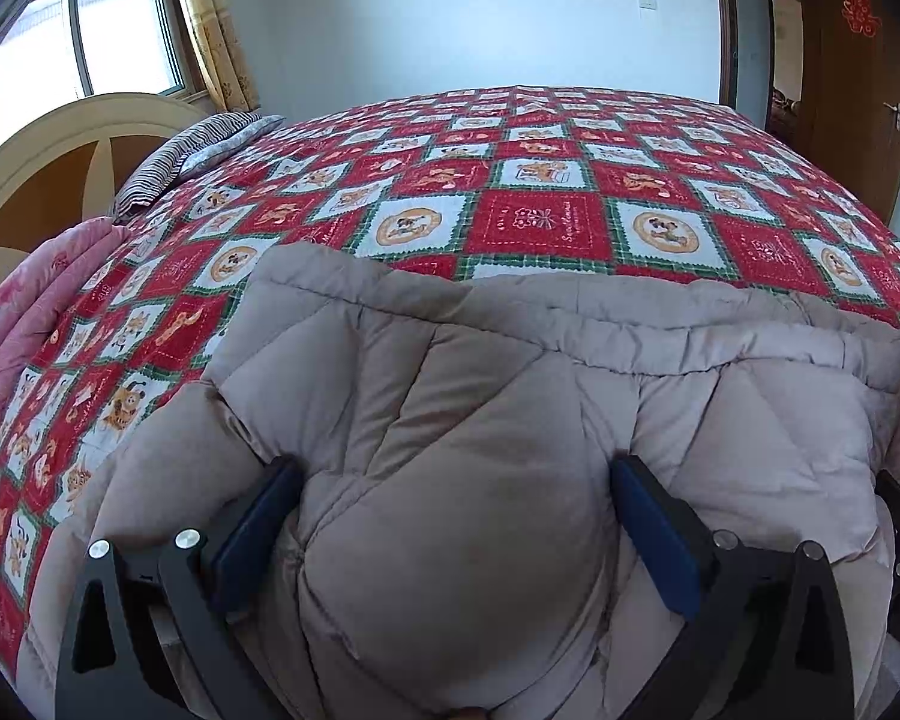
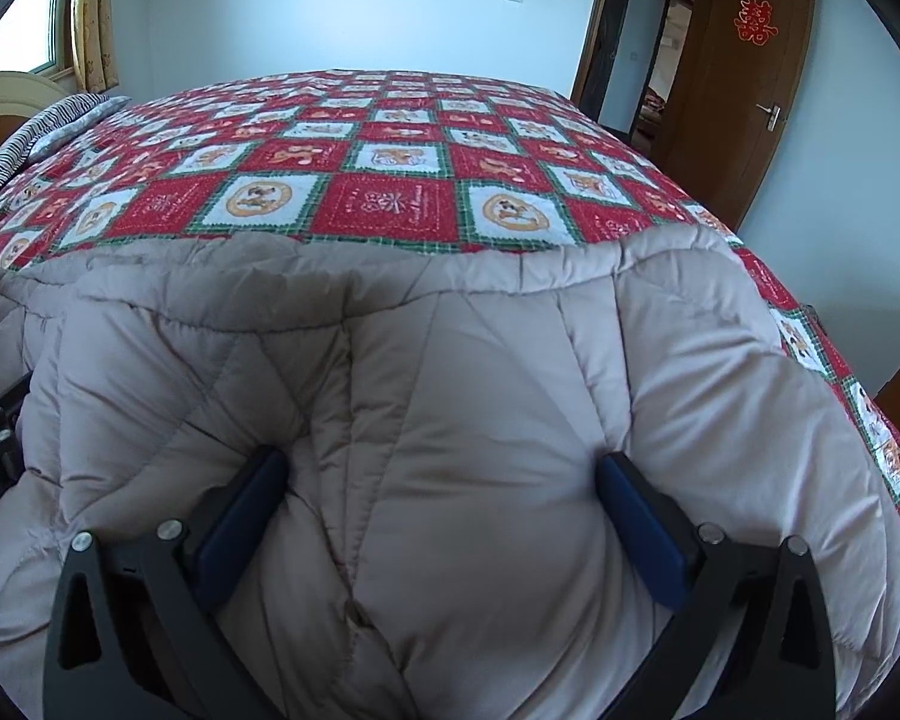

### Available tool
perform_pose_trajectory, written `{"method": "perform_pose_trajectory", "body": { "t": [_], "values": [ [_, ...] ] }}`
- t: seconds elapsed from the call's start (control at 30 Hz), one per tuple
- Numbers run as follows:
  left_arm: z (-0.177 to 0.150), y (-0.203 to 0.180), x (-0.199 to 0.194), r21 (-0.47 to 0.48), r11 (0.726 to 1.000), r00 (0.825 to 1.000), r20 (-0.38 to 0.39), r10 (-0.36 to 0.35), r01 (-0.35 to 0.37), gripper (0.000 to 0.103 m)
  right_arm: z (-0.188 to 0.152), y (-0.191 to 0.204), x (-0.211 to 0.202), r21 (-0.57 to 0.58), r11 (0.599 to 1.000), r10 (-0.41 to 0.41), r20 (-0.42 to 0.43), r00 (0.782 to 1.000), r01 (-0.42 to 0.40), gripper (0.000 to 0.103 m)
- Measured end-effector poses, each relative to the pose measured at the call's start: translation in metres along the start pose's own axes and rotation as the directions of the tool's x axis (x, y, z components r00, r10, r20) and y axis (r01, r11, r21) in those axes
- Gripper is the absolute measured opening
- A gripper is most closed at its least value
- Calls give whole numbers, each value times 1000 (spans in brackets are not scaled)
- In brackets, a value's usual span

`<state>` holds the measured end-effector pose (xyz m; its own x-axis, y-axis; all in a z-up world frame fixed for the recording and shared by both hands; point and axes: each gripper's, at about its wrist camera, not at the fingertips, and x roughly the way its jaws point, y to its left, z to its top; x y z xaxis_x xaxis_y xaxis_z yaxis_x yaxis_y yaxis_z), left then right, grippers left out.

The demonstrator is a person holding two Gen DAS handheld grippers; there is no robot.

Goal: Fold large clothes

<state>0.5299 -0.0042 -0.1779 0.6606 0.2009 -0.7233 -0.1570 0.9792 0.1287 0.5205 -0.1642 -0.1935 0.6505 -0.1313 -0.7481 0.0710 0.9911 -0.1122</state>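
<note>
Bed (image 1: pixel 570 180) with a red patchwork cover carries the padded beige coat (image 1: pixel 450 420), bunched at its near edge. Left tool (image 1: pixel 456 516) and right tool (image 2: pixel 444 510) are each clamped on a thick fold of the coat. Likely mid-fold: next, carry both gathered folds forward together and lay them flat.

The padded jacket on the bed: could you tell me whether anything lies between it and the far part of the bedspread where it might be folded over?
Nothing visible does. The beige padded jacket bulges between the fingers of the left gripper and the right gripper, and the patterned bedspread beyond its seamed edge is bare. The striped pillow and pink quilt sit off to the left.
</note>
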Motion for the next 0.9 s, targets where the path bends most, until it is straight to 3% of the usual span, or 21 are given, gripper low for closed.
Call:
{"method": "perform_pose_trajectory", "body": {
  "t": [0.53, 0.63, 0.7, 0.8, 0.9],
  "values": [
    [2, 0, 1, 6, 1000, 1000, -21, -7, 7, 102, 1, 5, 2, -26, 999, -30, -14, 999, 30, 103],
    [9, 14, -12, 2, 999, 997, -63, -48, 49, 102, 4, 3, -4, -35, 999, -18, -30, 999, 17, 103],
    [9, 35, -40, -38, 997, 997, -16, -71, 71, 102, 4, -4, -16, -9, 1000, -8, -31, 999, 7, 103],
    [-4, 60, -72, -65, 995, 994, 81, -70, 75, 102, -3, -7, -57, 78, 996, 42, 65, 997, -47, 103],
    [-23, 70, -64, -74, 995, 997, 47, -66, 70, 102, -14, 17, -82, 37, 994, 100, 126, 987, -105, 103]
  ]
}}
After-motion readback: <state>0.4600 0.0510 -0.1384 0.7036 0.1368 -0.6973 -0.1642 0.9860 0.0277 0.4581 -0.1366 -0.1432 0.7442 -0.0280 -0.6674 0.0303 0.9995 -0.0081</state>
